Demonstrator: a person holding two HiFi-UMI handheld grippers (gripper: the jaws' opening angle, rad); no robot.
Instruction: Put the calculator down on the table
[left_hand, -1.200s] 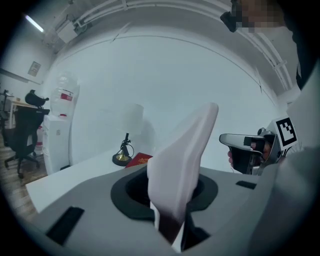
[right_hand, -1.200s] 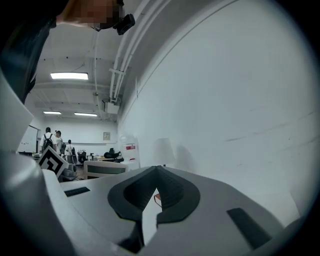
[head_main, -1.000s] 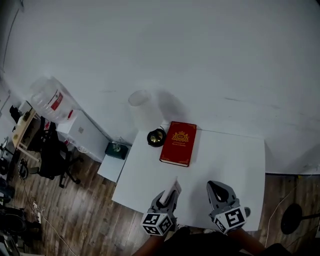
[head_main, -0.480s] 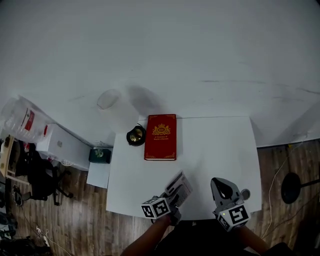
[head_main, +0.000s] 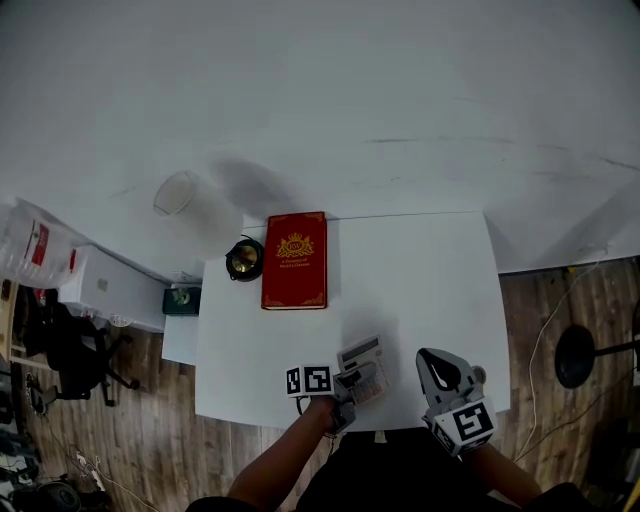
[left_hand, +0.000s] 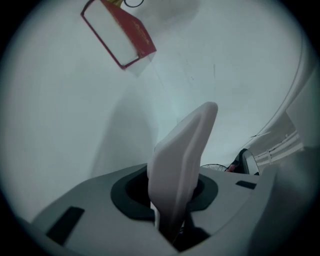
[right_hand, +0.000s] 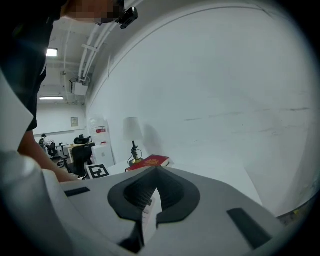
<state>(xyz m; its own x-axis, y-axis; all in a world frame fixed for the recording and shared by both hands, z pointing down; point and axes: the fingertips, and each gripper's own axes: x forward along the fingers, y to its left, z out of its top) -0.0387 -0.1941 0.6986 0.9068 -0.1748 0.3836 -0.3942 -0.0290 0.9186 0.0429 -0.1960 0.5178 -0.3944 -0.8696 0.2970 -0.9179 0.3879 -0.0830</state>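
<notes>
A grey calculator (head_main: 362, 356) is held nearly flat, low over the white table (head_main: 420, 280) near its front edge. My left gripper (head_main: 350, 380) is shut on its near end. In the left gripper view the calculator (left_hand: 182, 150) shows edge-on, pinched between the jaws of my left gripper (left_hand: 172, 197). Whether it touches the tabletop I cannot tell. My right gripper (head_main: 433, 363) hovers to its right over the front edge, jaws together and holding nothing. The right gripper view shows the same shut right gripper (right_hand: 150, 200).
A red book (head_main: 294, 260) lies at the table's back left, with a small lamp base (head_main: 244, 259) beside it and its white shade (head_main: 177, 193) above. A white cabinet (head_main: 105, 288) and a black office chair (head_main: 70, 355) stand on the floor to the left.
My left gripper has come down and rolled, bringing the calculator from standing on edge to nearly flat over the table. My right gripper has sunk a little.
</notes>
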